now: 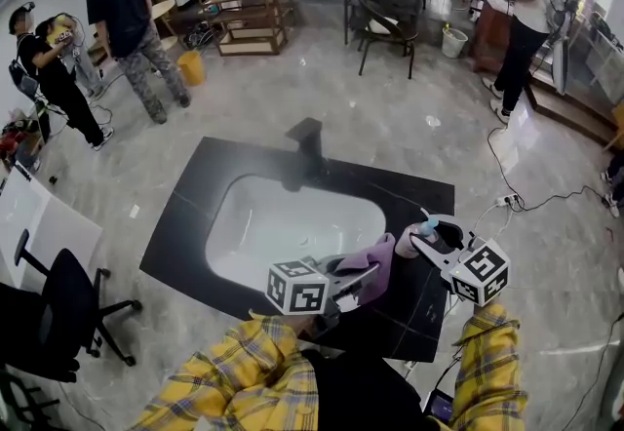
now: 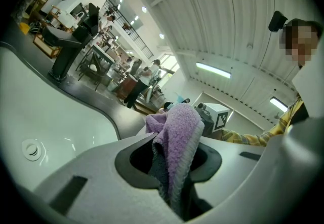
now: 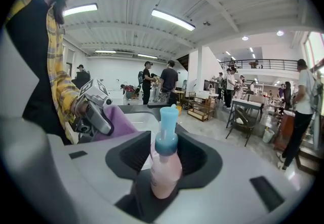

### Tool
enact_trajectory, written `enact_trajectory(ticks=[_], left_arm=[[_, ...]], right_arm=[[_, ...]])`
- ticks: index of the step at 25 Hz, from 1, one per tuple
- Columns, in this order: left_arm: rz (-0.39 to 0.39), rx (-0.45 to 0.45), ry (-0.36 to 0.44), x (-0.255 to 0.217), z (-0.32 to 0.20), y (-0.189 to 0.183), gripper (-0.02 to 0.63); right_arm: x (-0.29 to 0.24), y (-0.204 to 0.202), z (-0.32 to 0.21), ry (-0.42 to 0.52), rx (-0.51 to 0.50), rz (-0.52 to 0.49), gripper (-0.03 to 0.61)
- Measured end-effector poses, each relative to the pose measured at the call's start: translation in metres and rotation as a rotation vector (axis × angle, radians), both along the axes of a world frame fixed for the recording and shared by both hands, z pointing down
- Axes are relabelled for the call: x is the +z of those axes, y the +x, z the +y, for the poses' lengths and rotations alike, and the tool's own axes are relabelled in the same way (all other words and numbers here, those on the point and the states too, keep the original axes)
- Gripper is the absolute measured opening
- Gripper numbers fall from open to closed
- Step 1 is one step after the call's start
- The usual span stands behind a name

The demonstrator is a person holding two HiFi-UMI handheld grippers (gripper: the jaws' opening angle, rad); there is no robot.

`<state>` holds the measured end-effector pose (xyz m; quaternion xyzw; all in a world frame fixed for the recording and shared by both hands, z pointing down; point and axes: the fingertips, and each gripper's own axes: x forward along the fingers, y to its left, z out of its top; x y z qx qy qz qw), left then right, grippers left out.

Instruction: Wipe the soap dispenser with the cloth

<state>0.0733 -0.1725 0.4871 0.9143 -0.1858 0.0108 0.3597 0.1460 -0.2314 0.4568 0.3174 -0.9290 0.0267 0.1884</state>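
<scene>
A: Grip question: why does the right gripper [image 3: 166,154] clamp the soap dispenser [image 3: 165,172] by its pink body?

B: Probably to steady it over the table [image 1: 409,195] beside the sink [image 1: 292,224], while the left gripper [image 2: 174,167], pinching the purple cloth [image 2: 178,132], holds that just alongside for rubbing.

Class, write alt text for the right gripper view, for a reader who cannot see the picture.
A pink soap dispenser with a blue pump top stands upright, clamped between the two grey jaws of the right gripper. At left, the left gripper holds a purple cloth beside it, with a white sink behind them and people standing beyond.
</scene>
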Motion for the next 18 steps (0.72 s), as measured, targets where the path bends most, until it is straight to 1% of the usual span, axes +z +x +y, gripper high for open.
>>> enact_trajectory(ticks=[5,12,18], left_arm=[[-0.003,0.010,0.004,0.0013,0.0036,-0.0004,0.088],[-0.009,0.002,0.004,0.0022,0.0028,-0.0046,0.088],[-0.005,0.003,-0.003,0.0030,0.0022,-0.0012,0.088]], right_arm=[[0.0001,0.0021,-0.0025,0.012,-0.012,-0.013,0.152],[-0.0015,0.0003,-0.0029,0.021,-0.033,-0.021,0.153],[-0.0012,0.0009,-0.0035,0.023,-0.037,-0.021,0.153]])
